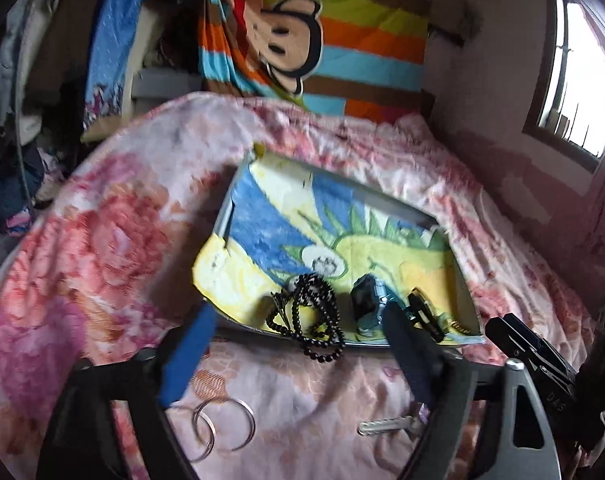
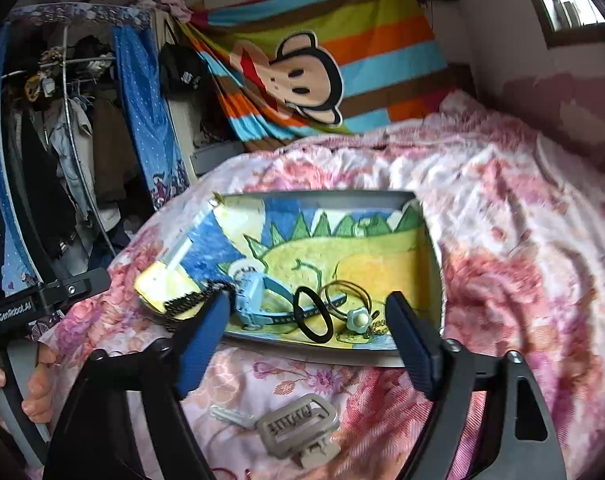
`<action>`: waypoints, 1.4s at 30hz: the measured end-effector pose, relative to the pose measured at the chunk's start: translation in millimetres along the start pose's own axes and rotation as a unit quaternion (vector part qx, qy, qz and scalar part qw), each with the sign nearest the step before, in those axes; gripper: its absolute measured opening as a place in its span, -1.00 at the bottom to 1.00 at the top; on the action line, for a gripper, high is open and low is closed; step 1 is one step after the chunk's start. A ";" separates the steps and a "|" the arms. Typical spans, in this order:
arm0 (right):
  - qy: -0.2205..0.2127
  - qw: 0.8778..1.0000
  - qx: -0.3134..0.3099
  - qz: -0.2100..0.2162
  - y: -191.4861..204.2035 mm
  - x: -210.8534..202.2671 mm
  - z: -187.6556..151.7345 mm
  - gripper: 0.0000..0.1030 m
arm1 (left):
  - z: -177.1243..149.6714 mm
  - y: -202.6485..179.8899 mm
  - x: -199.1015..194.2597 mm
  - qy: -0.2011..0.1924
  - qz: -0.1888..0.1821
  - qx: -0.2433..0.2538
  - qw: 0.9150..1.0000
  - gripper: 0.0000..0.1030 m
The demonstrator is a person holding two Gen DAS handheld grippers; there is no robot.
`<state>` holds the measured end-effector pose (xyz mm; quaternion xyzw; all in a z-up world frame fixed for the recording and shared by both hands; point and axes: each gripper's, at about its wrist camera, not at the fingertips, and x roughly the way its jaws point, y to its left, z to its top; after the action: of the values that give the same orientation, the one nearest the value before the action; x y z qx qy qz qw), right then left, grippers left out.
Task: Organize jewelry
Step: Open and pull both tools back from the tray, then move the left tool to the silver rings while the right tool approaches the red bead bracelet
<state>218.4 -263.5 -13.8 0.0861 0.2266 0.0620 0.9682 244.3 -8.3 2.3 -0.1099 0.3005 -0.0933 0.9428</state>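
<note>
Left wrist view: left tool [image 1: 298, 354] released, empty, near tray [image 1: 238, 196] holding black bead necklace [image 1: 314, 316]. Right tool [image 2: 308, 342] released, empty, near blue watch [image 2: 254, 296].

So there's a tray [image 2: 432, 280] sitting on the bed's blanket [image 2: 522, 240], with a towel [image 2: 342, 256] laid inside it. On the towel, along the near edge: a bead necklace [image 1: 314, 316] at the left, spilling over the tray's rim, then a watch [image 2: 254, 296] to its right, then a hair tie [image 2: 312, 318], then thin bangles [image 2: 346, 294] with a small knob-shaped piece [image 2: 356, 318] just in front of them. On the blanket in front of the tray, 2 rings [image 1: 222, 426] lie at the left, overlapping. To their right is a hair clip [image 2: 298, 426]. A striped monkey blanket [image 2: 322, 60] hangs behind the bed.
</note>
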 end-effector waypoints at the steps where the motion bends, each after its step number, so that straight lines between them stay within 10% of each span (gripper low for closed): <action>1: -0.007 1.000 -0.002 -0.002 2.5 -8.6 0.2 0.66 | -1.8 -0.8 -8.9 -0.010 0.004 0.001 1.000 0.83; 16: -0.087 0.996 -0.034 -0.007 32.9 -129.5 -26.6 0.97 | -41.8 1.0 -130.4 -0.133 0.048 0.030 0.990 0.99; 27: -0.082 0.996 -0.044 -0.006 41.8 -176.0 -51.2 0.97 | -79.6 16.8 -166.9 -0.117 0.079 0.042 0.989 0.99; 42: 0.047 0.995 -0.085 0.004 37.8 -163.1 -95.1 0.97 | -115.5 20.9 -168.0 -0.024 0.062 0.075 0.995 0.99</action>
<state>27.5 -239.3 -20.6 0.0017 0.2650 0.0889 0.9601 44.0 34.9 -3.3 -0.0226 0.2766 -0.0542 0.9592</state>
